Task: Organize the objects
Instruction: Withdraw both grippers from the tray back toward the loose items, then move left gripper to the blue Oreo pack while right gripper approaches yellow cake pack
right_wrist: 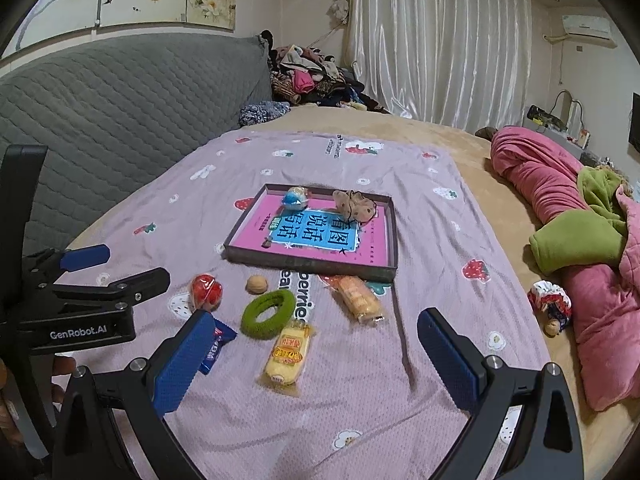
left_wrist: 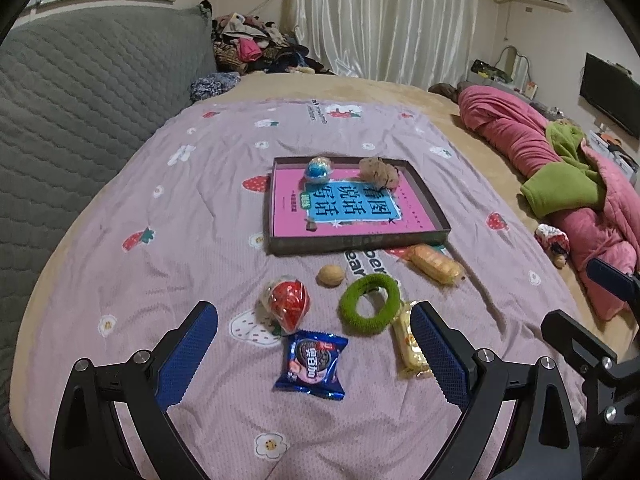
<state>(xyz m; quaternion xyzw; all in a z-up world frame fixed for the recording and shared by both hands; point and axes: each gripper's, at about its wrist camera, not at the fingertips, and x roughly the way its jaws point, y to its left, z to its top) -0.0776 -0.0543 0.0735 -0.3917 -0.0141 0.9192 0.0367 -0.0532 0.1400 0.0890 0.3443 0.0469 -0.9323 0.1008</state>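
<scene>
A shallow dark tray point(left_wrist: 425, 194) point(right_wrist: 394, 236) with a pink book inside holds a blue ball point(left_wrist: 318, 169) point(right_wrist: 295, 197) and a brown scrunchie point(left_wrist: 378, 172) point(right_wrist: 354, 204). In front of it on the pink sheet lie a red wrapped ball point(left_wrist: 289, 301) point(right_wrist: 206, 289), a walnut point(left_wrist: 331, 275) point(right_wrist: 256, 284), a green hair ring point(left_wrist: 370, 303) point(right_wrist: 268, 314), a blue cookie packet point(left_wrist: 312, 364) point(right_wrist: 216, 346) and two yellow cake packets point(left_wrist: 437, 265) point(left_wrist: 408, 344) point(right_wrist: 358, 298) point(right_wrist: 287, 354). My left gripper point(left_wrist: 314, 346) is open above the cookie packet. My right gripper point(right_wrist: 312, 354) is open above a cake packet.
A grey quilted headboard point(left_wrist: 92, 92) runs along the left. Pink and green bedding point(left_wrist: 560, 184) point(right_wrist: 580, 240) is piled on the right, with a small cloth doll point(right_wrist: 550, 304) beside it. Clothes point(left_wrist: 256, 46) are heaped at the back.
</scene>
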